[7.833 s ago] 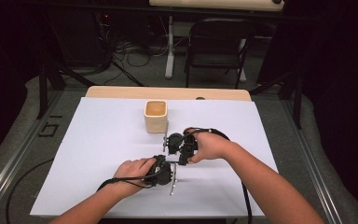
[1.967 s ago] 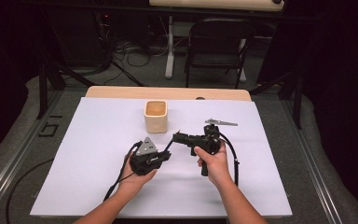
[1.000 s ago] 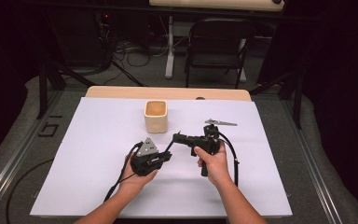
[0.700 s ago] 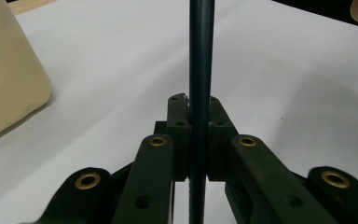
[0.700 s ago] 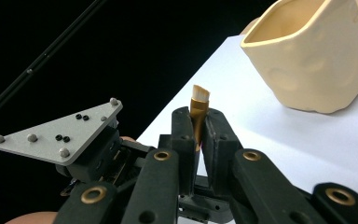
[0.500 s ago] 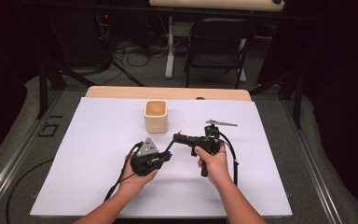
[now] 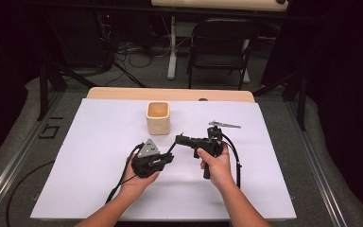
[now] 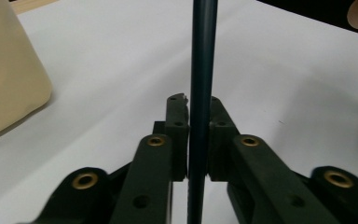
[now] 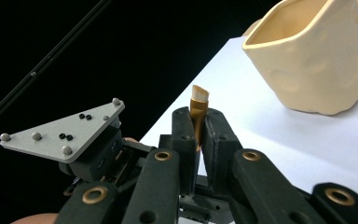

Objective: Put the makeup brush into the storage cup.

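A thin paintbrush point(image 7: 172, 147) is held between both grippers above the white sheet. Its dark handle point(image 8: 200, 65) runs upright through my left gripper point(image 8: 198, 119), which is shut on it. My right gripper point(image 9: 197, 122) is shut on the brush's gold ferrule, and the tan bristles point(image 9: 199, 93) stick out past the jaw tips. In the high view the left gripper point(image 7: 168, 156) sits just left of and below the right gripper point(image 7: 179, 139), their tips close together. A cream cup point(image 7: 158, 117) stands upright behind them.
The cream cup point(image 9: 317, 56) is close on the right in the right gripper view, and the same cup point(image 8: 9, 70) is at the left in the left gripper view. The white sheet point(image 7: 90, 142) covers a wooden table point(image 7: 123, 93). A black chair point(image 7: 220, 47) stands beyond.
Since 7.8 s ago both hands have lifted off the sheet and the right gripper has turned on its side. Over the last two seconds nothing has visibly moved.
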`<state>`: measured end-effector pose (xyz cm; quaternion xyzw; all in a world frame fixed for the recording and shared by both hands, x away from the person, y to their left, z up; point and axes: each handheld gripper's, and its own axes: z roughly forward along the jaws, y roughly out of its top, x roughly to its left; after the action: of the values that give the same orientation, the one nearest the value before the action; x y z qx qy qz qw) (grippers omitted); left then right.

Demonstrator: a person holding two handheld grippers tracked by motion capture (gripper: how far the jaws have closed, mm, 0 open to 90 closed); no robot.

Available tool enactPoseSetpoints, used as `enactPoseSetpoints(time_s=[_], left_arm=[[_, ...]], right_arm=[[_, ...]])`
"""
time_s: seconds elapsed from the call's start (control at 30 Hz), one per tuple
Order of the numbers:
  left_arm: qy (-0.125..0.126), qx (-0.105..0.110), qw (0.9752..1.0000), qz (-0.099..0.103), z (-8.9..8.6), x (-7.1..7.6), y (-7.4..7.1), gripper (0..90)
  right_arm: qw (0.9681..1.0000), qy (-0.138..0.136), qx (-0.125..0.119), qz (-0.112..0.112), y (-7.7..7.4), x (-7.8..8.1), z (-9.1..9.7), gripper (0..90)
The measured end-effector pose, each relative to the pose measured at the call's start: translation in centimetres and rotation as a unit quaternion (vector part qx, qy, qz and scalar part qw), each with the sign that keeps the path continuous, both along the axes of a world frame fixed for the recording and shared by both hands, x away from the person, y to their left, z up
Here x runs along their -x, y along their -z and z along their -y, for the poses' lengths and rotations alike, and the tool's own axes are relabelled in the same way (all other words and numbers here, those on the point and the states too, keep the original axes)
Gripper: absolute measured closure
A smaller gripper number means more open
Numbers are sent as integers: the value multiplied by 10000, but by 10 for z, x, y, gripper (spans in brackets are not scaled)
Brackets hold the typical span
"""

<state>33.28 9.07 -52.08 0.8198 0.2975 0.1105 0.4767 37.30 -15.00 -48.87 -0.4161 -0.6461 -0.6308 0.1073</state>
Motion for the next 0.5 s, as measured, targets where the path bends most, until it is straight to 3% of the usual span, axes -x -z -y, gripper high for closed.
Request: enactPoseSetpoints(time_s=[0.37,0.5], left_arm=[[-156,-16,9998,-94,-4,-3,0,510],[-187,-36,9998,-94,-4,-3,0,457]], right_arm=[[9996,147,130,181,-4,-1,4,841],[9994,141,198,242,-6,-1,3,841]])
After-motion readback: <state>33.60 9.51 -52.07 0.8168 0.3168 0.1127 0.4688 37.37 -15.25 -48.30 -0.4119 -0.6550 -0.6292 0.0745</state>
